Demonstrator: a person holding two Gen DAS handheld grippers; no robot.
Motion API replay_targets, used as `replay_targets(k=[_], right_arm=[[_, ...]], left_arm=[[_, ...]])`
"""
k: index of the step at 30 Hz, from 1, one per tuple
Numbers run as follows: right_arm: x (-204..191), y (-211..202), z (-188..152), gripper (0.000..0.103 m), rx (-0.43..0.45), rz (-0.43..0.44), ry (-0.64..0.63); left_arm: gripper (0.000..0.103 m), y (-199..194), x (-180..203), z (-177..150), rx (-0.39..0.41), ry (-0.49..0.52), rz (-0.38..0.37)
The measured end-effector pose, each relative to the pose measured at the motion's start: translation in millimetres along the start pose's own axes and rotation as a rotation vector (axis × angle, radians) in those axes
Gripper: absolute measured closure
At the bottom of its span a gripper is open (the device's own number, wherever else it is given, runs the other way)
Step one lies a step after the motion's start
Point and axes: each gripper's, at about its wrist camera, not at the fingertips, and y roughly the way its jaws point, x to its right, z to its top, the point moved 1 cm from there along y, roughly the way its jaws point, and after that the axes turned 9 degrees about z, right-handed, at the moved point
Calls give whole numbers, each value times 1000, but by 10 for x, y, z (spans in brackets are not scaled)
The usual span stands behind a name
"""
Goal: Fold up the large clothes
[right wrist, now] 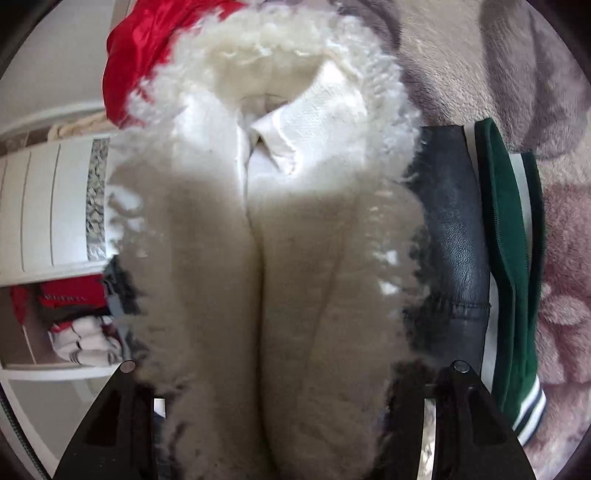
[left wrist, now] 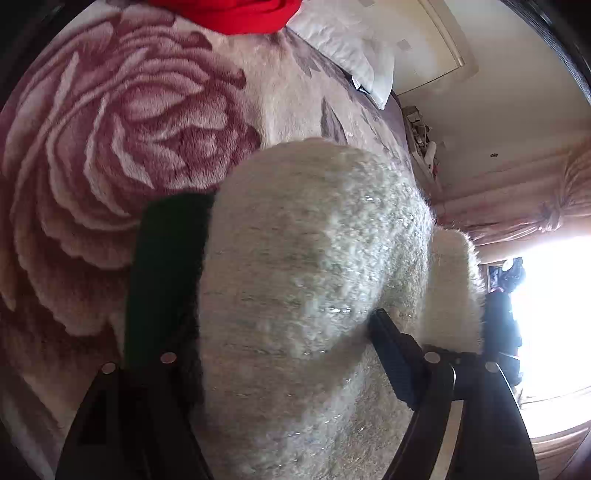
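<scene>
Bed under a rose-print blanket point(left wrist: 122, 122), bulky clothes bunched close to both cameras.

Nearest, left hand-held gripper point(left wrist: 291, 332) spread around a knitted off-white garment point(left wrist: 314, 240), whether clamped or loose impossible to tell; right hand-held gripper point(right wrist: 291, 369) straddling a white fleecy coat point(right wrist: 258, 258), grip likewise unclear. Alongside, black leather piece point(right wrist: 454, 229) and green garment point(right wrist: 506, 258); farther off, red clothing point(left wrist: 229, 11), white pillow point(left wrist: 351, 55).

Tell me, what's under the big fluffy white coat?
Under the fluffy white coat a dark leather piece and a green garment poke out at the side, lying on the rose blanket. What lies beneath its middle is covered.
</scene>
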Motion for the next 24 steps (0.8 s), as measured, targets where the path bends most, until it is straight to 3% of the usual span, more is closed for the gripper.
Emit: replay_targets(k=[2,3,4,7,9,10,12,14,17,18,19,23,24], right_arm=[[61,-124,-60,43,5,0,5],[1,-83,100,41,5,-18,5],[-7,-137,251,36,4,-48,3],[-278,-266,61,32,16,-178,-47],[-464,-357,-151,23,57,-321,-105],[-555,-403,-277,20,83,-395,-139],[-748,-497,-586,19,151,-565,-209],[-920,-571,-965,6,220,-722,-259],[-1258,-732,-1381,3,325,-965,-322],[-1317,-739,-1602,3,345,-1022,-337],[-1462,-713,-1613,2,368,-1069,-344],[-1711,-1087,-2291,2,450,-1138,-334],[-1804,-1095,-2242,2,467,-1139,-330]], left_arm=[[25,-72,87,-26,8,19,25],[25,-131,143,-47,5,26,45],[25,-196,195,-51,5,32,72],[25,-401,366,-89,58,103,196],[21,-538,530,-207,122,188,353],[9,-585,621,-285,143,234,410],[7,-670,742,-432,183,291,502],[6,-823,870,-675,238,334,550],[6,-1077,945,-1000,290,346,574],[5,-1203,979,-1140,305,341,575],[3,-1304,995,-1247,317,336,569],[1,-1799,1132,-1660,369,327,564],[1,-1953,1196,-1785,385,336,565]])
